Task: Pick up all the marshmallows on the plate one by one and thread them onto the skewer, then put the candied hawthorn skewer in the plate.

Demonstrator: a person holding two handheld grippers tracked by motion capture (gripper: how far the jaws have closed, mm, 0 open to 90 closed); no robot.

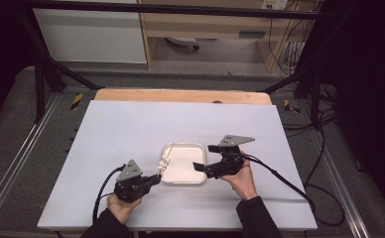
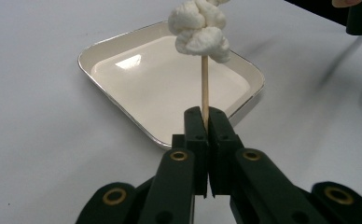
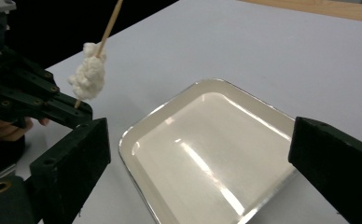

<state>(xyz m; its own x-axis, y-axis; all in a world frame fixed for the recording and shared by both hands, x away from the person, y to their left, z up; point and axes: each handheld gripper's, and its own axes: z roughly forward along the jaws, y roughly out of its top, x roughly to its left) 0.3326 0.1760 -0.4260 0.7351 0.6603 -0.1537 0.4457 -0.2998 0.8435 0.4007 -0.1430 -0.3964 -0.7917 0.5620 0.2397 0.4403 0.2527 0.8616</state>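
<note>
A thin wooden skewer carries a clump of white, puffy pieces threaded along it. My left gripper is shut on the skewer's lower end and holds it tilted up above the near left rim of a shallow white tray. In the high view the left gripper sits just left of the tray, the white clump over its left edge. My right gripper stands open at the tray's right edge, with the empty tray between its wide jaws. The skewer and clump rise at upper left there.
A pale sheet covers the table, with a wooden strip at its far edge. Cables trail off the right side. A dark metal frame and shelving stand beyond the table.
</note>
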